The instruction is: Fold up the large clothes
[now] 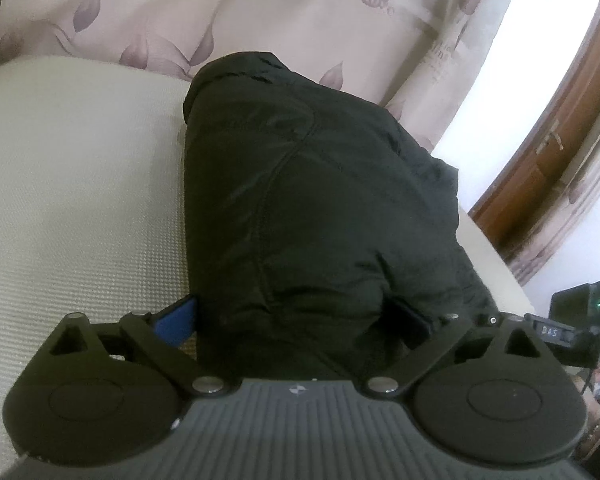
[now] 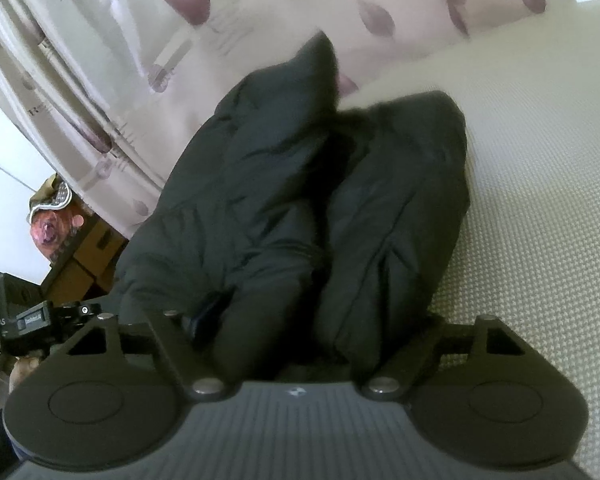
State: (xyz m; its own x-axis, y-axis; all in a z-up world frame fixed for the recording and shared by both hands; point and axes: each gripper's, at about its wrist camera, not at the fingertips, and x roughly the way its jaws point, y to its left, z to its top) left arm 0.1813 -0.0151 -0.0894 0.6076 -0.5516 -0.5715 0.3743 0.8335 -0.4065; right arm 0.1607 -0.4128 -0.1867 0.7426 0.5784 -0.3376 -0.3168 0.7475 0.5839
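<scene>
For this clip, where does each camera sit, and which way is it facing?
Left wrist: on the left tool, looking down along its fingers at the black jacket on the cream mattress; only tool parts show.
Right wrist: on the right tool, looking down over the same jacket, mattress on the right; only tool parts show.
Shared: jacket, mattress, flowered curtain.
</scene>
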